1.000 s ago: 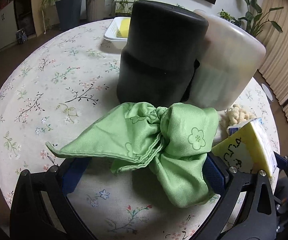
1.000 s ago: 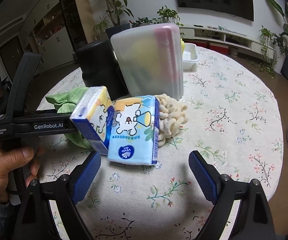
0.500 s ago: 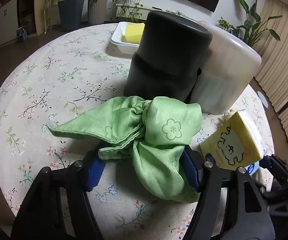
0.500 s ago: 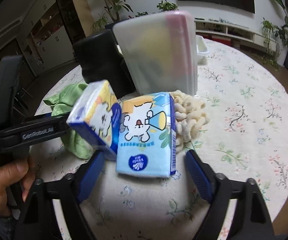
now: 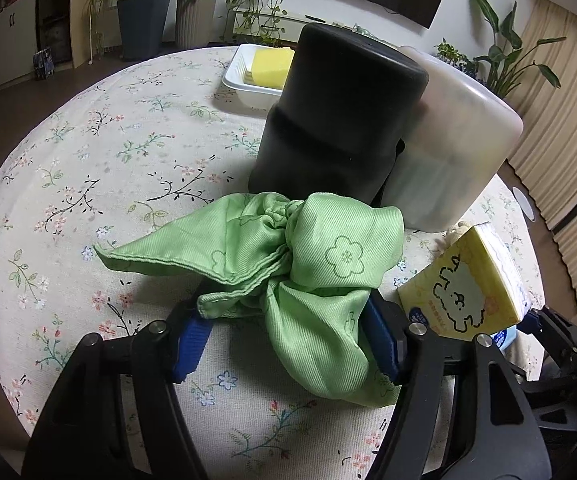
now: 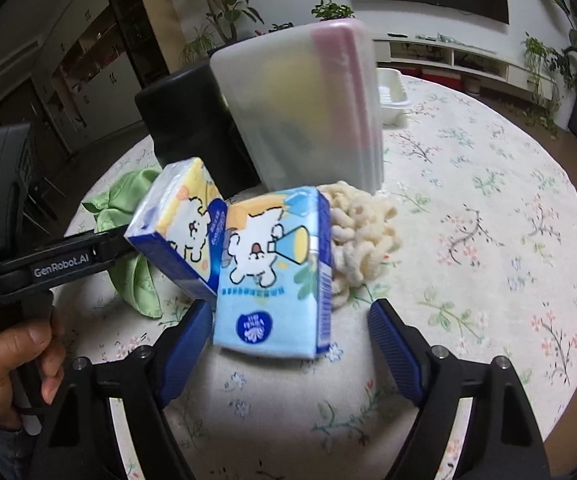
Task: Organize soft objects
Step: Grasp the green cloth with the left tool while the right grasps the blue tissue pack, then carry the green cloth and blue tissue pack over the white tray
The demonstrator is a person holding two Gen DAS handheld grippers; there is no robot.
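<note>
Right wrist, two tissue packs (image 6: 276, 272), one green cloth (image 5: 304, 264)

left gripper (image 5: 284, 344) — pads closing in, jaws partly apart | right gripper (image 6: 290, 348) — jaws spread wide | left hand (image 6: 4, 364) — wrapped round handle

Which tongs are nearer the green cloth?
Left. The left tongs straddle the green cloth, pads against it. The right tongs flank the blue tissue pack, off to the cloth's right.
</note>
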